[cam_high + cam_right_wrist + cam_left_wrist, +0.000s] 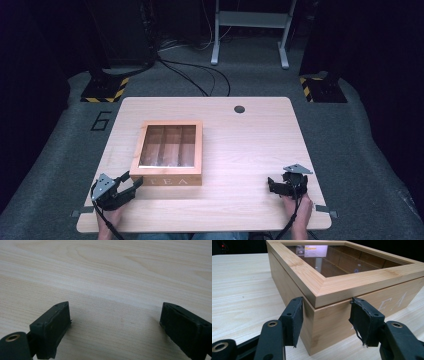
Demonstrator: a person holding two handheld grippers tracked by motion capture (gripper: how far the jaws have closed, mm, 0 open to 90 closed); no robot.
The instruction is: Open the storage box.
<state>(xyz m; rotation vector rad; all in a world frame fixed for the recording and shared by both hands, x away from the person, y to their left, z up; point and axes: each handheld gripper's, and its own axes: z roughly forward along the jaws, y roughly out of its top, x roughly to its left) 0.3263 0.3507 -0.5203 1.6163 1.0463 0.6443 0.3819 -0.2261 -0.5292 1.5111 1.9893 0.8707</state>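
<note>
A wooden tea box (pixel 170 150) with a glass lid and "TEA" on its front stands shut on the left half of the table; its compartments show through the glass. My left gripper (pixel 132 179) is at the box's front left corner. In the left gripper view the tea box (pixel 337 285) has that corner between the two pads, one on the side wall and one on the front face, just under the lid's seam, so my left gripper (pixel 327 315) is shut on it. My right gripper (pixel 280 182) rests near the front right of the table. In its own view my right gripper (pixel 115 320) stands open over bare wood.
The light wooden table (pixel 250 140) has a round cable hole (pixel 239 109) near its far edge. A person's hands (pixel 300 207) reach in over the near edge. Grey carpet, cables and stand feet lie beyond the table.
</note>
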